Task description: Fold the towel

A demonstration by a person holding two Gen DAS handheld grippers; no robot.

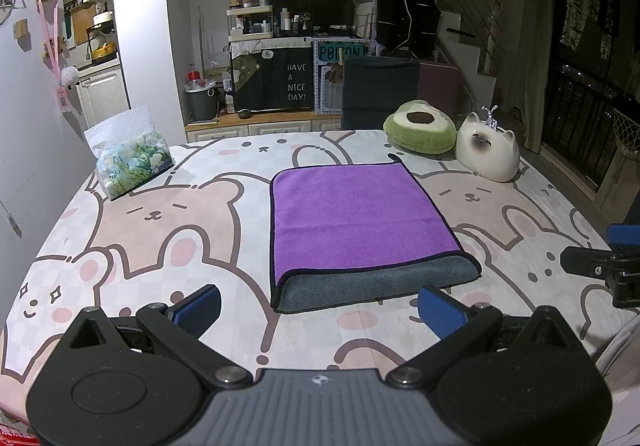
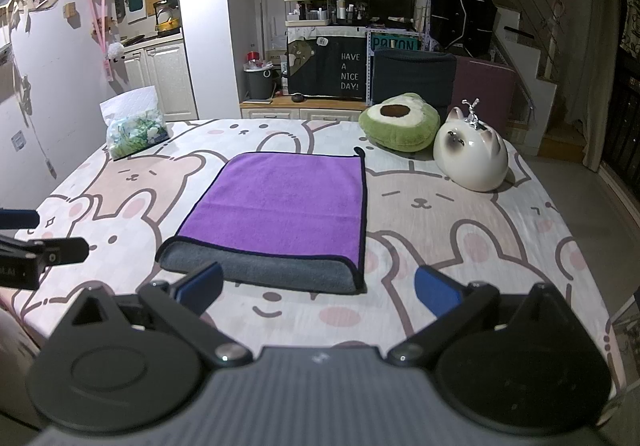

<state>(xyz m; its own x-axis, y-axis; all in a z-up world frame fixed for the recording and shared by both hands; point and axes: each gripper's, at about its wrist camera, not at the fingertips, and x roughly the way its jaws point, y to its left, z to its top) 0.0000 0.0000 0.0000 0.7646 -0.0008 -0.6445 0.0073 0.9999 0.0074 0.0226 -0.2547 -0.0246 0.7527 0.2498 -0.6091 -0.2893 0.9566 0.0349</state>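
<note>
The right gripper [image 1: 600,266] was cut off at the left-wrist frame's edge, and the towel's [image 1: 360,221] underside stayed hidden. The towel lay folded just ahead of both grippers, purple over grey, on the bunny-print tablecloth [image 1: 160,230]. The left gripper [image 1: 320,310] and right gripper held their fingers wide apart, gripping nothing, with bare cloth on either side.

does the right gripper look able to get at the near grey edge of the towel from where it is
Probably yes: the right gripper is open just short of the towel, whose grey folded edge faces it, with only bare tablecloth between.

Bare tablecloth [image 1: 168,230] flanking towel [image 1: 356,213]
</note>
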